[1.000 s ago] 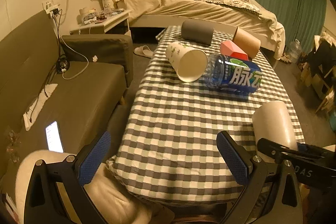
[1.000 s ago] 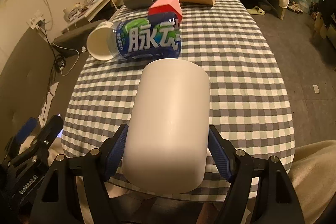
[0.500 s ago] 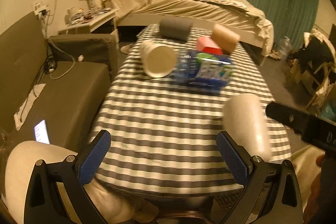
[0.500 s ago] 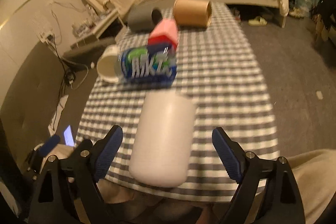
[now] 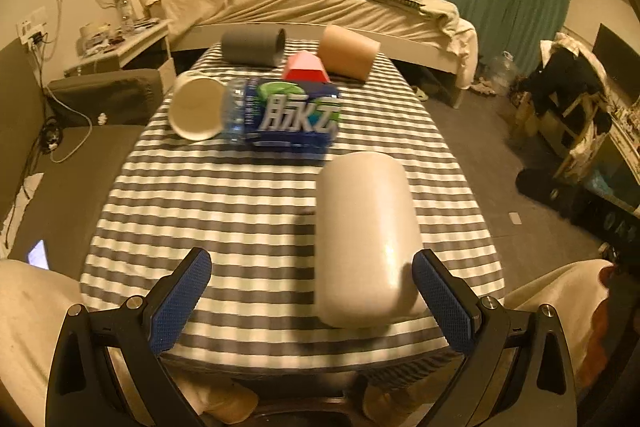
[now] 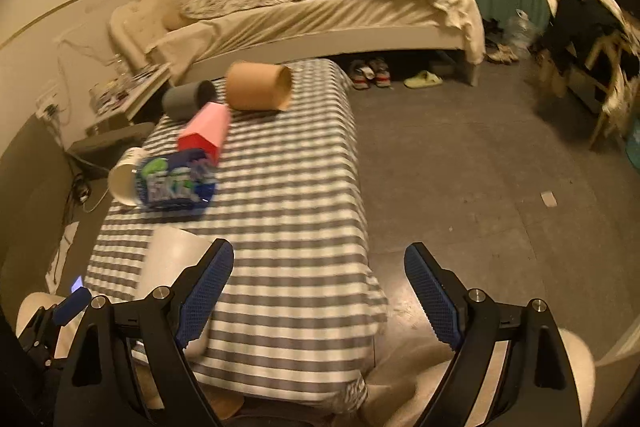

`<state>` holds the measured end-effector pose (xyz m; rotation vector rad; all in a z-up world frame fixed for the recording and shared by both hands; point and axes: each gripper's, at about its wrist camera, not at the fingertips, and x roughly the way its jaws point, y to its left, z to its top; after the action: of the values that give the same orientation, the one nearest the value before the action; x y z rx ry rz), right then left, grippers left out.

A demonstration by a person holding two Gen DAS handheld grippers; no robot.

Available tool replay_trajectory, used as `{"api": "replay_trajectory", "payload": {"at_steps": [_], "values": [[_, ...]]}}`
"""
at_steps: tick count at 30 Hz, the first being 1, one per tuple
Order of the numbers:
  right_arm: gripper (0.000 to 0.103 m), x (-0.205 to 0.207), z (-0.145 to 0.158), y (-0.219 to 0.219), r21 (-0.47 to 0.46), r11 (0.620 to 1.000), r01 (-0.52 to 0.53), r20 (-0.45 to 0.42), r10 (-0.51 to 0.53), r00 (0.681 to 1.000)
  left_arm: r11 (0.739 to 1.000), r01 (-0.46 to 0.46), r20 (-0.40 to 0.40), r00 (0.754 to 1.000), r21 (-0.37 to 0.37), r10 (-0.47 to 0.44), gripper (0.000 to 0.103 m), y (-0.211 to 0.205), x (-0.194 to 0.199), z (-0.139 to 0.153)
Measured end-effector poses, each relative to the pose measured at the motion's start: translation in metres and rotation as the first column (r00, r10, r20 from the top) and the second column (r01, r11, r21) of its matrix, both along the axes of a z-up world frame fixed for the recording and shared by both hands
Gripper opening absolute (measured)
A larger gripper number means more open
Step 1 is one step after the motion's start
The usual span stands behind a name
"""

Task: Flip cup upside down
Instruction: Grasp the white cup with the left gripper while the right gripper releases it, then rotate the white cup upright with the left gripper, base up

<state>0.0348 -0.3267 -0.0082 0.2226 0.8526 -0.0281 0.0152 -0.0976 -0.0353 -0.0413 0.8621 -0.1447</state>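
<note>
A white cup (image 5: 366, 235) stands bottom up near the front edge of the striped table (image 5: 248, 203). My left gripper (image 5: 316, 303) is open, its fingers either side of the cup's near end, the right pad (image 5: 440, 301) close beside it and no pad touching. In the right wrist view the cup (image 6: 168, 263) shows partly behind my left finger. My right gripper (image 6: 320, 291) is open and empty, off to the cup's right over the table's right edge.
Farther back on the table lie a white paper cup (image 5: 196, 111), a blue-labelled bottle (image 5: 284, 117), a pink-red box (image 5: 306, 69), a grey cup (image 5: 254, 47) and a tan cup (image 5: 348, 53). A sofa (image 5: 60, 155) is at left, a bed (image 5: 304, 3) behind, floor (image 6: 480, 167) at right.
My right gripper let go of the white cup, opened and swung away to the right. My left gripper moved right until its fingers stand around the cup.
</note>
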Motion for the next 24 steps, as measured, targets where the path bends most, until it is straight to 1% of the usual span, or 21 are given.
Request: {"api": "replay_trajectory", "payload": {"at_steps": [3,5,12,14,16,19,20,21,22,24], "values": [[0.087,-0.004,-0.011,-0.009,0.001,1.000,0.017,-0.019,-0.017,1.000,1.000,0.011,-0.014,1.000,-0.002,-0.011,0.103,-0.007,0.002,-0.005],[0.087,-0.005,-0.016,-0.014,0.006,1.000,0.023,-0.025,-0.023,0.999,0.999,0.027,-0.023,0.999,-0.019,-0.028,0.103,-0.012,0.002,-0.009],[0.087,-0.003,-0.024,-0.024,0.033,0.999,0.035,-0.040,-0.033,0.999,0.995,0.072,-0.063,0.995,-0.063,-0.076,0.102,-0.029,0.008,-0.022],[0.087,-0.002,-0.025,-0.026,0.040,0.999,0.038,-0.044,-0.036,0.998,0.994,0.086,-0.072,0.993,-0.065,-0.091,0.101,-0.034,0.008,-0.025],[0.087,-0.001,-0.025,-0.026,0.043,0.998,0.038,-0.045,-0.036,0.998,0.991,0.116,-0.083,0.989,-0.073,-0.122,0.098,-0.039,0.009,-0.030],[0.087,0.000,-0.026,-0.026,0.049,0.998,0.041,-0.048,-0.038,0.998,0.983,0.154,-0.109,0.980,-0.103,-0.165,0.088,-0.046,0.010,-0.035],[0.087,0.000,-0.027,-0.027,0.052,0.998,0.043,-0.049,-0.040,0.998,0.980,0.169,-0.114,0.977,-0.110,-0.181,0.082,-0.048,0.010,-0.035],[0.087,0.001,-0.027,-0.027,0.055,0.998,0.044,-0.050,-0.041,0.998,0.974,0.195,-0.117,0.971,-0.116,-0.208,0.073,-0.051,0.009,-0.036],[0.087,0.002,-0.027,-0.028,0.058,0.997,0.046,-0.051,-0.043,0.998,0.972,0.208,-0.118,0.968,-0.112,-0.221,0.072,-0.054,0.008,-0.036],[0.087,0.003,-0.028,-0.028,0.060,0.997,0.049,-0.054,-0.045,0.998,0.973,0.218,-0.121,0.967,-0.078,-0.226,0.072,-0.056,0.006,-0.033]]}}
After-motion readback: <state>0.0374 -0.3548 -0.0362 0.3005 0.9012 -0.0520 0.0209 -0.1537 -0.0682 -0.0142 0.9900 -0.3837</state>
